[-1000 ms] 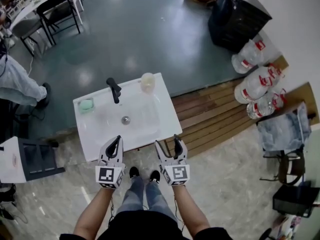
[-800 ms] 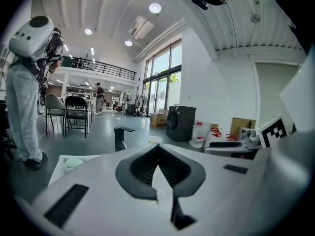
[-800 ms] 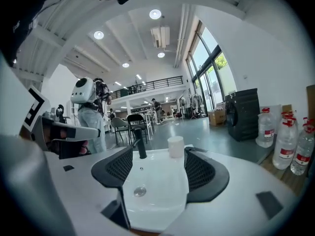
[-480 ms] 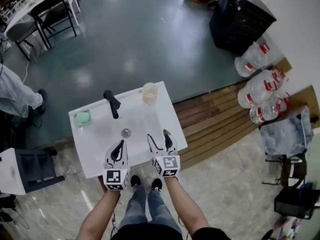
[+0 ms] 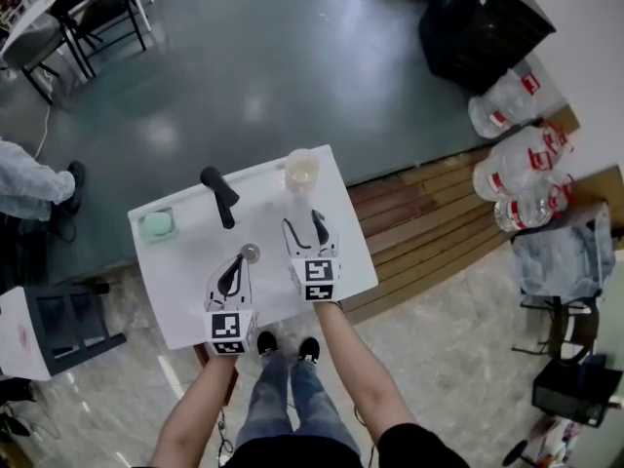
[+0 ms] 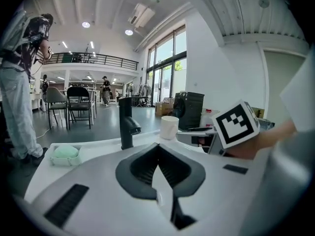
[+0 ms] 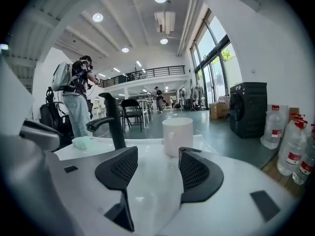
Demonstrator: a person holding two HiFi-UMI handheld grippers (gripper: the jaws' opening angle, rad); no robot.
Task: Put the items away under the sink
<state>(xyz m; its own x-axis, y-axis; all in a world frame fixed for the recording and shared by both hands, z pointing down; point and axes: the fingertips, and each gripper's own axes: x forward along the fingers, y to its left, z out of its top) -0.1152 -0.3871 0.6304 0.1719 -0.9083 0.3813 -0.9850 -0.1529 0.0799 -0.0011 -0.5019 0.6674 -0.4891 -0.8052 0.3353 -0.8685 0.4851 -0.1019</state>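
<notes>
A white sink (image 5: 185, 291) carries a black faucet (image 5: 219, 197), a cream cup (image 5: 300, 171) at its far right corner and a green soap in a dish (image 5: 156, 225) at its far left. My left gripper (image 5: 232, 276) hovers over the basin's near side, its jaws shut with nothing in them (image 6: 157, 149). My right gripper (image 5: 304, 230) hangs just short of the cup (image 7: 177, 134). It is open (image 7: 158, 157); its jaws have just been closing and nothing is between them. The faucet (image 6: 126, 124) stands ahead of the left gripper.
Large water bottles (image 5: 517, 154) and a black cabinet (image 5: 478, 22) stand at the far right beyond a wooden platform (image 5: 419, 222). A person's leg (image 5: 34, 183) is at the left, chairs (image 5: 88, 13) at the far left, and a white and black unit (image 5: 49, 325) beside the sink.
Both grippers have moved forward from the sink's near edge to over the sink. The right one went further, toward the cup, and its jaws stand narrower.
</notes>
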